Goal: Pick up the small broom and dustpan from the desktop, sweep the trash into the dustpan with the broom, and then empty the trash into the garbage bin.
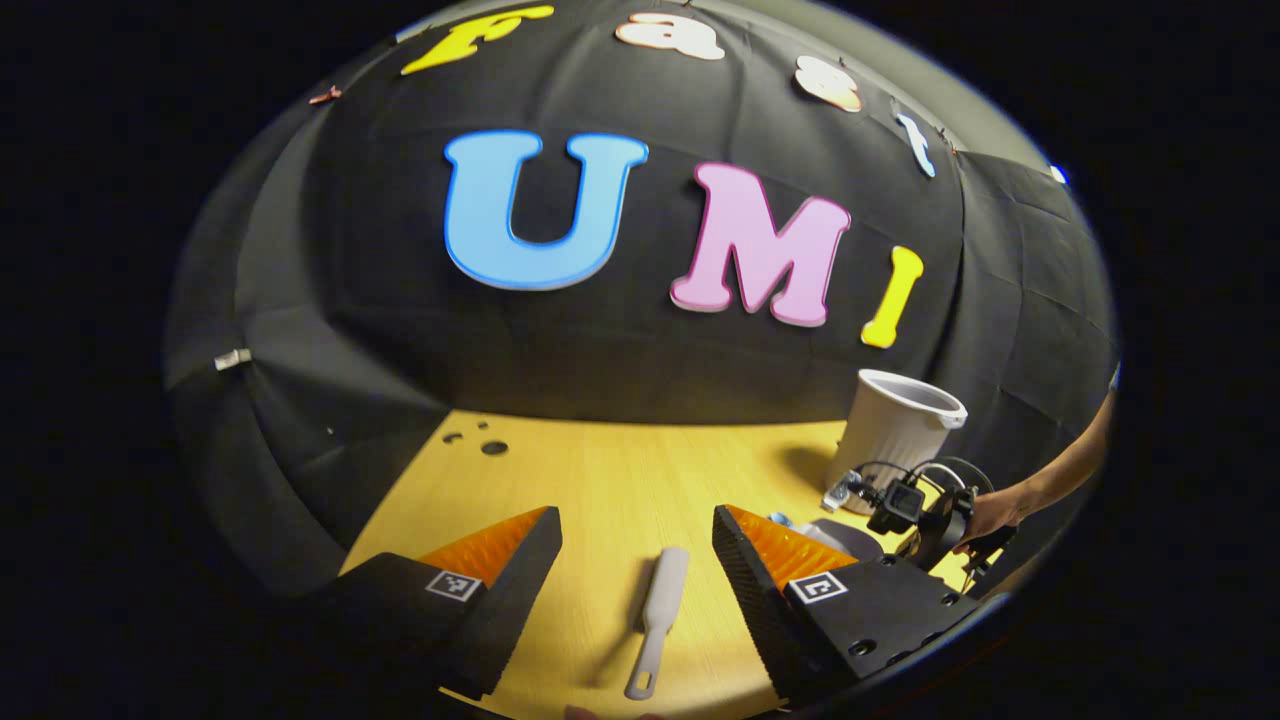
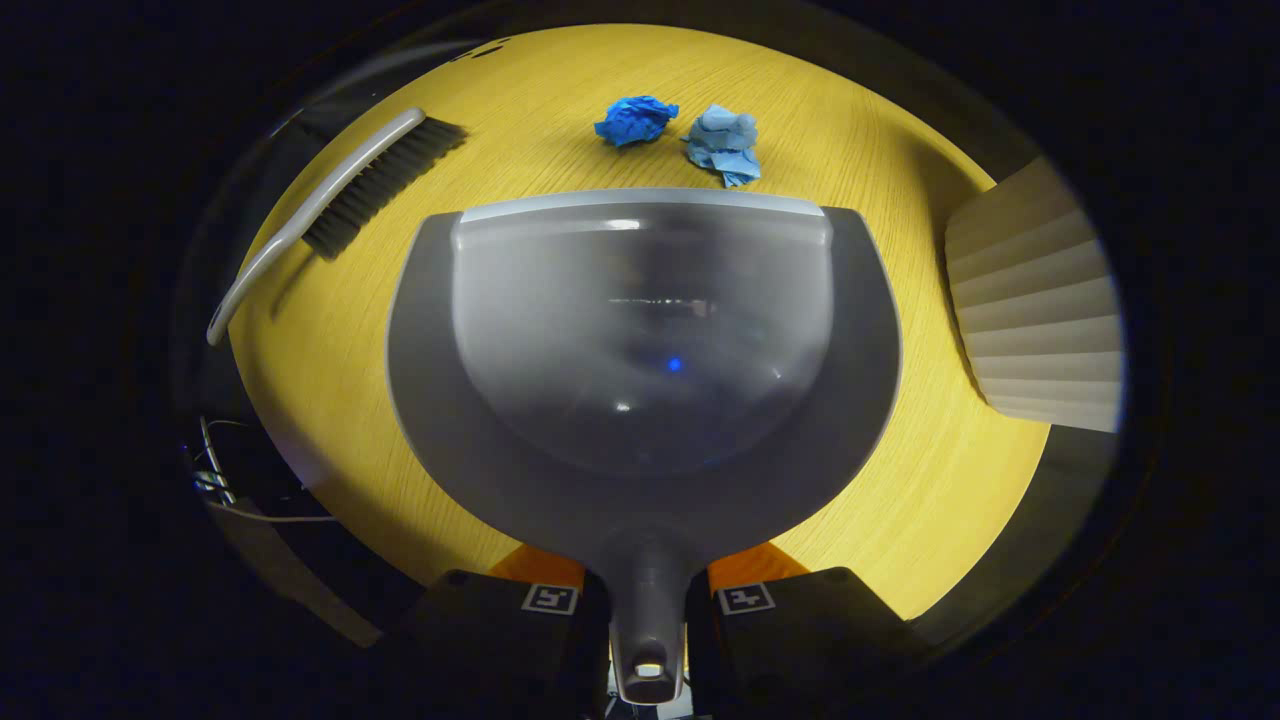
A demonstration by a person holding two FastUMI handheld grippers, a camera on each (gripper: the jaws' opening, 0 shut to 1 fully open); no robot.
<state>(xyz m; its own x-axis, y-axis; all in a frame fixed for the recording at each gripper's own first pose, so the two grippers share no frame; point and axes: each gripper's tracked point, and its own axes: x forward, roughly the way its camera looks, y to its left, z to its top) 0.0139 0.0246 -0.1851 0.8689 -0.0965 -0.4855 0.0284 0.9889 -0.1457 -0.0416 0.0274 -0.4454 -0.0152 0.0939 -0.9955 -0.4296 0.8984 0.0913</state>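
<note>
The small broom (image 1: 660, 610) lies flat on the yellow desktop (image 1: 600, 470), its white handle end toward me, just ahead of and between the spread fingers of my open left gripper (image 1: 637, 525). In the right gripper view the broom (image 2: 340, 200) rests at the upper left, bristles facing the dustpan. My right gripper (image 2: 648, 590) is shut on the handle of the grey dustpan (image 2: 640, 350), whose front lip points at two crumpled blue paper balls (image 2: 635, 120) (image 2: 722, 142) a short way beyond it. The pan looks empty.
A white ribbed garbage bin (image 1: 900, 430) stands on the desktop at the back right; in the right gripper view the bin (image 2: 1040, 310) is close on the right. A hand (image 1: 990, 510) holds the other gripper beside it. Small holes (image 1: 492, 447) mark the table's far left.
</note>
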